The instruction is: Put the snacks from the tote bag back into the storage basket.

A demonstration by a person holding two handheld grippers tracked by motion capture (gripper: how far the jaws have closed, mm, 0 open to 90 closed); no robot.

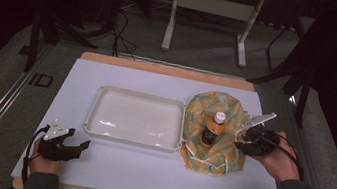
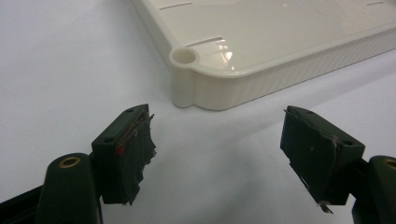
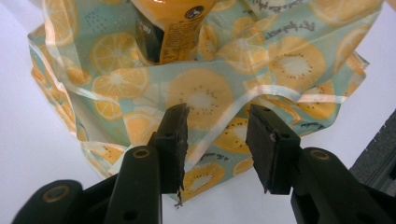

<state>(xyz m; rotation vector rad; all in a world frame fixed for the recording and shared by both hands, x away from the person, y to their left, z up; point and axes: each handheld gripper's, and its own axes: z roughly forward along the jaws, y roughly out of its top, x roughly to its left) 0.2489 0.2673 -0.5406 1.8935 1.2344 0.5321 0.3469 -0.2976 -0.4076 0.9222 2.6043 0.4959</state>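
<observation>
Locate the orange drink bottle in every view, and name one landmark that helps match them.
High view: bottle stands right of centre, on the fruit-print bag, beside the tray.
Left gripper view: no bottle here; tray corner ahead.
Right gripper view: bottle top centre, behind the bag's fold.
Shared landmark: the white table mat.

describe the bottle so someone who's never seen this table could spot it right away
On the white table, look right of the cream tray to the crumpled fruit-print bag, by the right gripper. The bottle stands upright in it: orange, pale cap, the only tall thing there.
</observation>
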